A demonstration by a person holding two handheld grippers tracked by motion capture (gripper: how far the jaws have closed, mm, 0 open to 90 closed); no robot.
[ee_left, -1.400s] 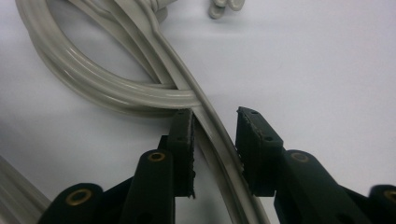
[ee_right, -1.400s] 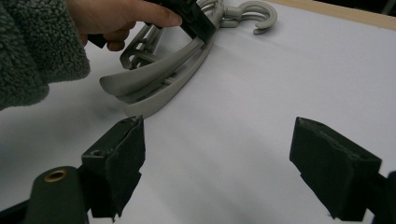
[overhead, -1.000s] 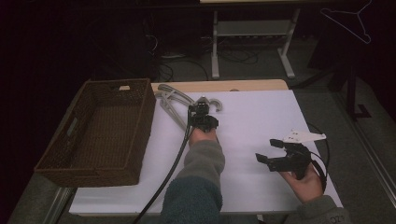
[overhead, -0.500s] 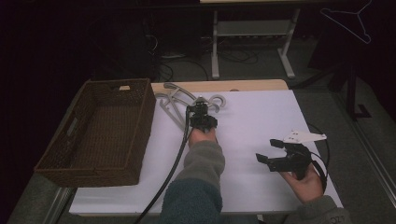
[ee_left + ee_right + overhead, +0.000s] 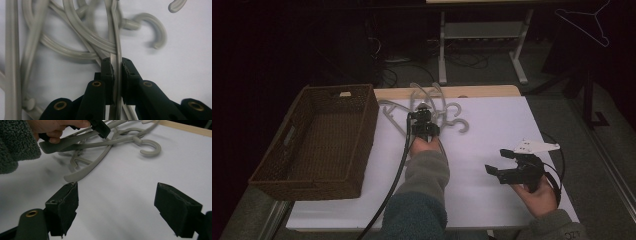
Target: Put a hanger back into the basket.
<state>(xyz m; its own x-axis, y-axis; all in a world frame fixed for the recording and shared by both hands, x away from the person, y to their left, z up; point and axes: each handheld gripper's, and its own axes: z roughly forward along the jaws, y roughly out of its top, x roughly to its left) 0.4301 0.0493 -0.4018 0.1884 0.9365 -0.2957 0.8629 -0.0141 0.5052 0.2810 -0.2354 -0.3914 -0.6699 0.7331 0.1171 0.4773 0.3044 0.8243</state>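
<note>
Hangers [image 5: 432, 112] lie in a tangled grey heap at the far middle of the white table [image 5: 492, 145], just right of the wicker basket [image 5: 319, 145], which stands empty at the left edge. The left gripper [image 5: 424, 116] reaches into that heap, and its jaws have just been closing; in the left gripper view the two black pads are clamped on the thin edge of one hanger arm [image 5: 117, 75], so it has a grasp on a single hanger [image 5: 115, 37]. The right gripper [image 5: 504, 162] hovers near the right front of the table with its jaws spread wide and nothing between them, well apart from the pile. To my eye the trouble lies in the tangle: other arms and a hook [image 5: 152, 30] cross over and under the held one, so a lift could drag one or two neighbours along, or snag and jerk the piece out of the pads. The grip sits on a narrow, smooth edge, and I would guess the hanger can pivot or slip sideways once its weight hangs free. A swing toward the basket might also catch a hook on the woven rim. With the right gripper so far off, nothing steadies the rest of the heap, which could slide toward the far edge of the table.
</note>
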